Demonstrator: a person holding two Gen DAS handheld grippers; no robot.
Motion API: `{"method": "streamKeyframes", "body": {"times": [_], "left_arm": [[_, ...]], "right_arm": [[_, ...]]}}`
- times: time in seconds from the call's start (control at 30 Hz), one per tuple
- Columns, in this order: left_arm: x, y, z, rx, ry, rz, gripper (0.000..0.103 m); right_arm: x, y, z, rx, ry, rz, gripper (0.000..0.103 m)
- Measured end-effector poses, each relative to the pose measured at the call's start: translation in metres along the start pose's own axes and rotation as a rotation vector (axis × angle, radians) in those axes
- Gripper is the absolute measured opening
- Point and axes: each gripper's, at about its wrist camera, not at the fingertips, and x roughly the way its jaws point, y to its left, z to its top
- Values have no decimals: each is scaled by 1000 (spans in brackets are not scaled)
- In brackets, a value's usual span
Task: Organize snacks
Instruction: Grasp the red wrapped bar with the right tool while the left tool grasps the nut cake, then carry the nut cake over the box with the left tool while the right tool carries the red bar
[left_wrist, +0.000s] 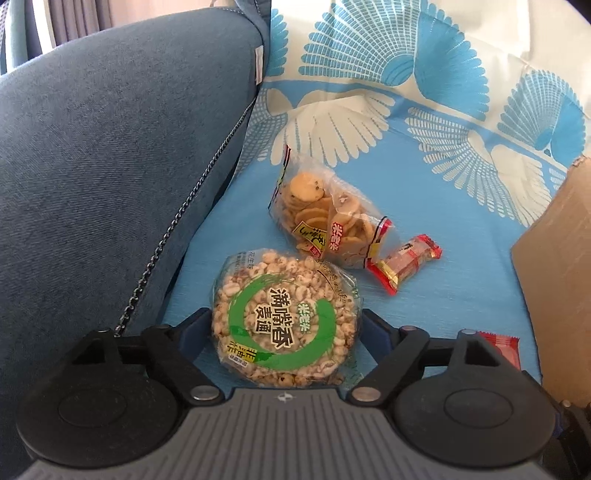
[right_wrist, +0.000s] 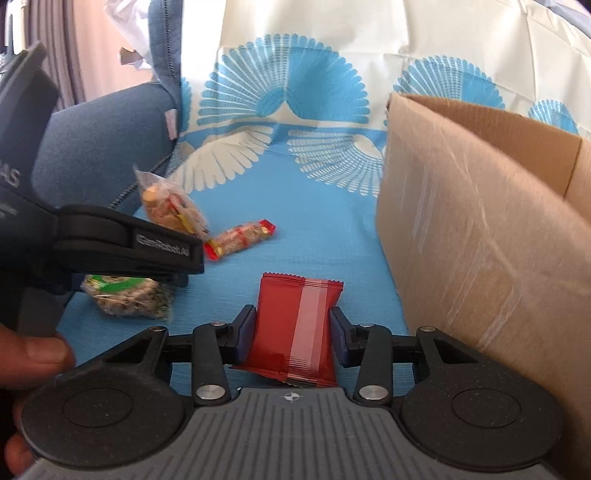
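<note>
Left gripper (left_wrist: 286, 325) wide, straddling puffed-rice pack (left_wrist: 284, 319) at lower centre; pads seem to touch its edges, grip unsure. Right gripper (right_wrist: 292, 332) narrow, pads against red packet (right_wrist: 295, 328) beside box (right_wrist: 480, 229). Risk: glossy wrapper slips out on lift; rice cake crushed if squeezed hard.

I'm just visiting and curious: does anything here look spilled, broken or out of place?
Nothing spilled or torn. Four sealed snacks simply lie scattered on the blue cloth beside the cardboard box: puffed-grain cake, cookie bag, small red-and-gold packet, red packet.
</note>
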Motion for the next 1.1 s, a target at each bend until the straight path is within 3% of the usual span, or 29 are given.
{"method": "streamKeyframes", "body": {"times": [0.33, 0.5, 0.77, 1.1], "left_arm": [[-40, 19, -10, -16, 19, -36, 85], [-84, 31, -14, -116, -75, -114, 85], [-154, 31, -30, -113, -229, -239, 85], [-226, 13, -64, -27, -389, -375, 85]], "right_arm": [[-52, 12, -8, -87, 11, 72, 44], [-91, 9, -6, -88, -26, 92, 44], [-176, -22, 13, -58, -174, 106, 44], [-262, -122, 59, -23, -399, 51, 44]]}}
